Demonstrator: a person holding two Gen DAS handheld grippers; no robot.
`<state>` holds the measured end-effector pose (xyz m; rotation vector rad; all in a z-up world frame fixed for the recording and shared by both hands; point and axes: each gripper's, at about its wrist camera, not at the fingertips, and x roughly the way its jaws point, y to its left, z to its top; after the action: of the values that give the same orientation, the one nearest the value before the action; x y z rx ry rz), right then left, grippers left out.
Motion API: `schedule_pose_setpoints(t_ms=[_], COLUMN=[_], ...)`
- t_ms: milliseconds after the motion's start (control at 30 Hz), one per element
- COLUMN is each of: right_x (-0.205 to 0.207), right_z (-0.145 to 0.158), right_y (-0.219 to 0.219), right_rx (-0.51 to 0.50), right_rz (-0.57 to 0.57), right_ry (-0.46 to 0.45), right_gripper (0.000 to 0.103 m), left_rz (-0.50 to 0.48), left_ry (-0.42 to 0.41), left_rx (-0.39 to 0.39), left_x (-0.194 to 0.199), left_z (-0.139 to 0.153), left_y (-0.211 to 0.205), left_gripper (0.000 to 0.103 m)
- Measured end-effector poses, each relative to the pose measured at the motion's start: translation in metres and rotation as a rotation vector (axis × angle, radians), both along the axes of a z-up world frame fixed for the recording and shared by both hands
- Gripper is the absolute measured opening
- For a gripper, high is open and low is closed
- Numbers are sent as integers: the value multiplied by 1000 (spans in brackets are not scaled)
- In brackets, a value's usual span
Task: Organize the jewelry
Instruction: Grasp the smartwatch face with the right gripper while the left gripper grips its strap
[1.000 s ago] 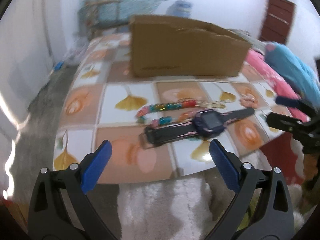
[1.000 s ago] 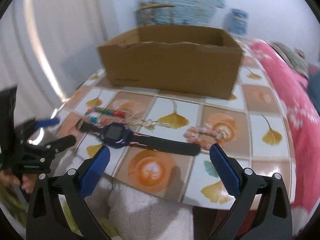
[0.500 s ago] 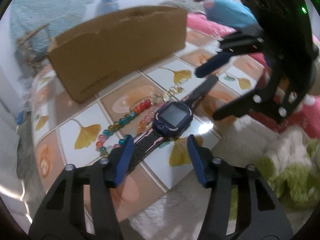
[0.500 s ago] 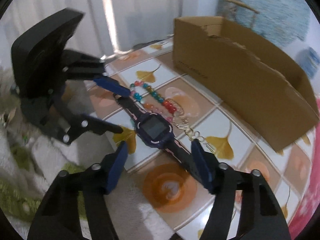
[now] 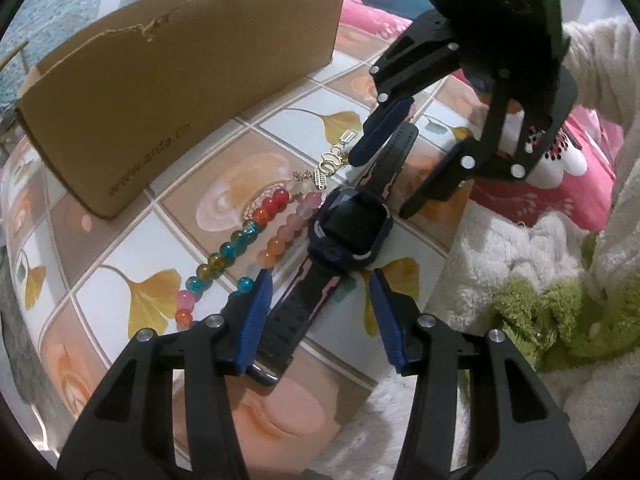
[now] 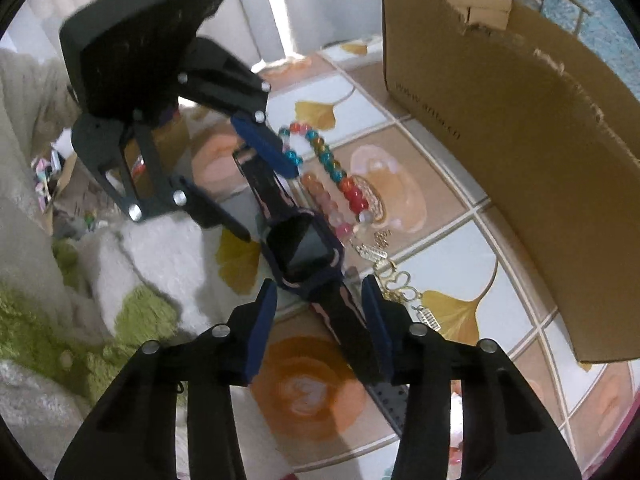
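Since a second ago both grippers have swung down over the dark-blue square-faced watch (image 5: 349, 231), left gripper (image 5: 318, 316) and right gripper (image 6: 318, 320) each closing around a strap end, pads not yet clamped, so a two-handed lift looks next.

tiled ginkgo-print tablecloth (image 5: 132, 300), fluffy white-green fabric (image 5: 560, 304) at its edge, pink floral blanket (image 5: 560, 176) behind, pale curtain (image 6: 320, 4) at back.

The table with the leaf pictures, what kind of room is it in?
Probably a bedroom at home. The table wears a patterned cloth, a pink flowered blanket lies beside it, and pale curtains hang behind. A cardboard box sits on the table too.
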<state>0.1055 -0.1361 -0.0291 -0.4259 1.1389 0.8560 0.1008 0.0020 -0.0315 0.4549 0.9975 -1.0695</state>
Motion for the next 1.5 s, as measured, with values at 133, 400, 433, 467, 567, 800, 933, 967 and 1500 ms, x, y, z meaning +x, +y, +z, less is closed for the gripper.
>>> schedule_pose_setpoints(t_ms=[133, 400, 433, 467, 567, 800, 933, 967, 1500], right_x=[1, -3, -3, -3, -7, -19, -32, -35, -60], right_z=[-7, -7, -7, -7, -7, 0, 12, 16, 16], right_y=[-1, 4, 5, 5, 8, 12, 11, 10, 11], right_rx=[-41, -104, -103, -104, -120, -123, -133, -134, -249], right_rz=[34, 78, 77, 75, 81, 70, 74, 70, 144], right_ry=[16, -14, -7, -4, -23, -57, -99, -109, -235], right_gripper=[39, 28, 28, 27, 25, 24, 23, 23, 22], left_rz=[-42, -100, -99, -101, -116, -108, -106, -114, -127], left_ry=[3, -49, -58, -58, -98, -161, -176, -182, -268], left_rx=[23, 89, 96, 98, 117, 143, 152, 157, 155], left_x=[0, -8, -8, -6, -10, -17, -21, -25, -37], left_z=[1, 3, 4, 4, 3, 13, 18, 18, 20], left_y=[0, -1, 0, -2, -4, -10, -12, -13, -16], left_gripper=[48, 31, 27, 27, 25, 6, 0, 0, 42])
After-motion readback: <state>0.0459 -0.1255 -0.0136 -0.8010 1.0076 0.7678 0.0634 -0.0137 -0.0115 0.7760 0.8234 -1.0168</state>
